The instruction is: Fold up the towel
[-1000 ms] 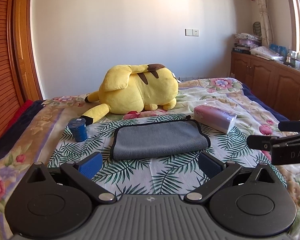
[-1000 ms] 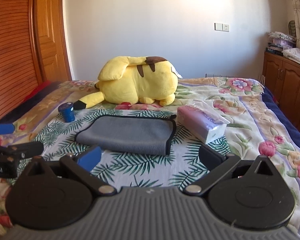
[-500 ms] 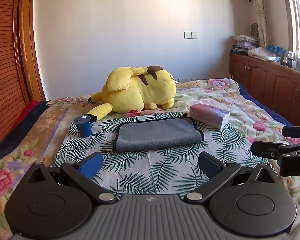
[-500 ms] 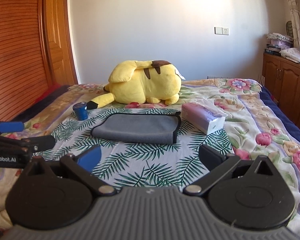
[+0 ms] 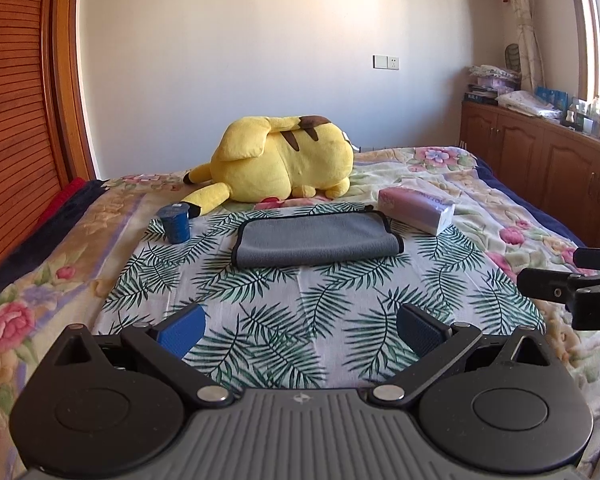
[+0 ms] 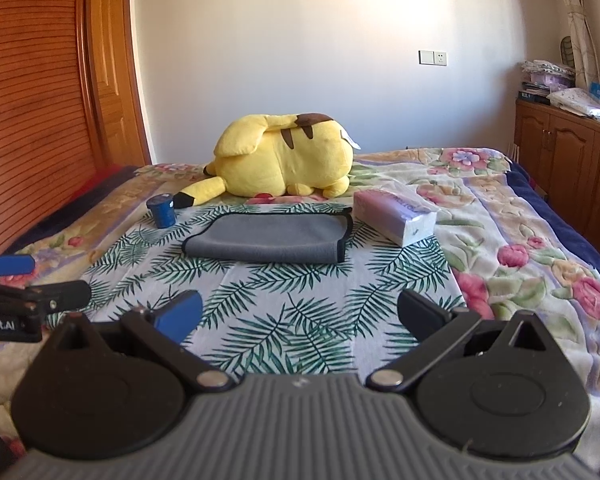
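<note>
The left gripper (image 5: pixel 300 326) and the right gripper (image 6: pixel 299 312) are held level side by side above the near edge of the bed (image 5: pixel 520 208), both pointing toward its far end, fingers spread wide with nothing between them. The gray towel (image 5: pixel 316 238) lies folded flat on the leaf-print cloth (image 5: pixel 300 300) mid-bed, well apart from both. A blue cup (image 5: pixel 175 223) stands toward the left edge, a tissue pack (image 5: pixel 416 210) toward the right, and a yellow plush toy (image 5: pixel 284 164) lies behind the towel.

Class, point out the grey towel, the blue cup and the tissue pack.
grey towel (image 5: pixel 316 238), left wrist view, top fold.
blue cup (image 5: pixel 175 225), left wrist view, side wall.
tissue pack (image 6: pixel 392 216), right wrist view, near side.
</note>
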`<state>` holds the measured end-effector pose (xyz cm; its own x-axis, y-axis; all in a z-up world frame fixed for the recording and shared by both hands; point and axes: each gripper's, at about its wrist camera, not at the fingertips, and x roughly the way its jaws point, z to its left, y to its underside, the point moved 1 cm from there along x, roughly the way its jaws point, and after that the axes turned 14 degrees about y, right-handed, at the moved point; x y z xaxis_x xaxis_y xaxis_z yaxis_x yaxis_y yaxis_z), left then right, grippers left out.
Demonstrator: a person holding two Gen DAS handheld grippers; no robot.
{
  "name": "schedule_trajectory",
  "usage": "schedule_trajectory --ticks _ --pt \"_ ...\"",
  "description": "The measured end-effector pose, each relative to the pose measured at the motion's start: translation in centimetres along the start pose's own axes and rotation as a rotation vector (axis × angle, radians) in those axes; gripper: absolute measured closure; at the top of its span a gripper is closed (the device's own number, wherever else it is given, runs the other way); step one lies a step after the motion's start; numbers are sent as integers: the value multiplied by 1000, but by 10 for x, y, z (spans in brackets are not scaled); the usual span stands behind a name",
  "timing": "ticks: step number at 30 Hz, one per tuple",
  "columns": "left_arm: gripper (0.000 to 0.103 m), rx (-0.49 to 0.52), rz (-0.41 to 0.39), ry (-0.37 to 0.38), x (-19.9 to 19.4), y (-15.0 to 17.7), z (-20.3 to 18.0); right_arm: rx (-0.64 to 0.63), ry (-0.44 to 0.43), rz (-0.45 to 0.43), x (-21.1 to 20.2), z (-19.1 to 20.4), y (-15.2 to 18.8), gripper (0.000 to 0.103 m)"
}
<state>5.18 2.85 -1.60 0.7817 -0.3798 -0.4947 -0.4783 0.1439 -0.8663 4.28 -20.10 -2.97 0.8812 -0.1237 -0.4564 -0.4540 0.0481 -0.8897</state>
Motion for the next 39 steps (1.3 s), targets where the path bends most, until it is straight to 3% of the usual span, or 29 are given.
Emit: schedule_trajectory --ticks 15,39 --pt "16 -19 -21 -9 -11 19 -5 67 -29 -16 -27 -12 15 0" --pt "16 18 -121 -37 -38 9 -23 68 9 -132 -42 -30 19 0"
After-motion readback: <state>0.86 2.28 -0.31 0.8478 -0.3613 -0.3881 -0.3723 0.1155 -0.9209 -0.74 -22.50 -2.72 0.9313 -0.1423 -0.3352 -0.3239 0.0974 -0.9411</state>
